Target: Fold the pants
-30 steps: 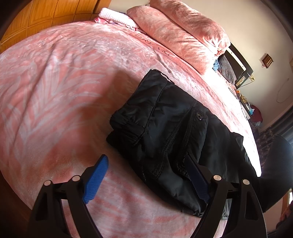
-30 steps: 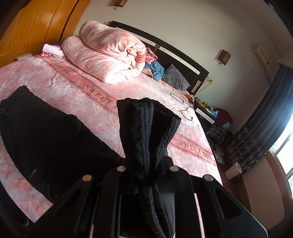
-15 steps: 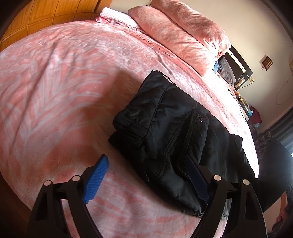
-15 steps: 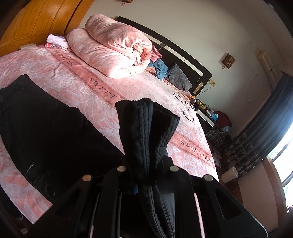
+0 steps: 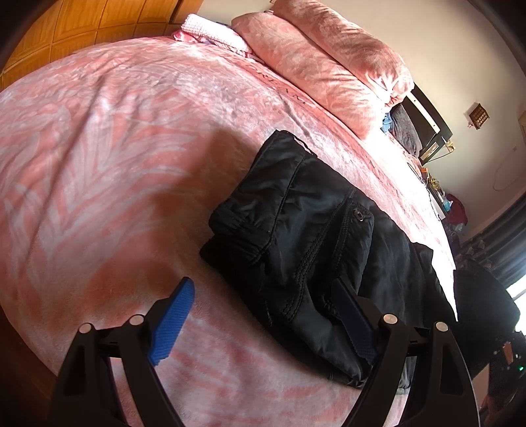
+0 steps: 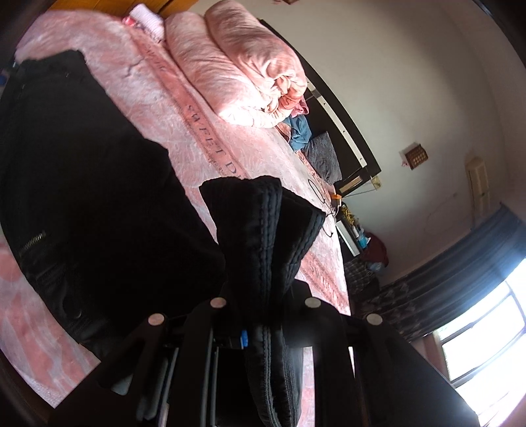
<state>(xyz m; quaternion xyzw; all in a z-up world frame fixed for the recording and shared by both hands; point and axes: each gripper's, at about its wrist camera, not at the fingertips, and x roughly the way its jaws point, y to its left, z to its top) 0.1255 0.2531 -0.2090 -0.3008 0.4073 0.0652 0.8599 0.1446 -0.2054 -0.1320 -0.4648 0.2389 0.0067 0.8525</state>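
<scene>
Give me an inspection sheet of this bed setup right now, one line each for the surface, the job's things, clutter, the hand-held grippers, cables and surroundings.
Surface: pink patterned bedspread, rumpled, on a bed.
Job's things: black pants lying partly folded on the bedspread; one stitched end is lifted.
Clutter: folded pink quilt at the head of the bed; blue garment and grey pillow beside it.
Grippers: left hand-held gripper open over the pants' near edge, holding nothing; right hand-held gripper shut on the lifted end.
Cables: thin dark loop on the bedspread near the headboard; kind unclear.
Surroundings: dark headboard, wooden wardrobe, dark curtain, bright window.
</scene>
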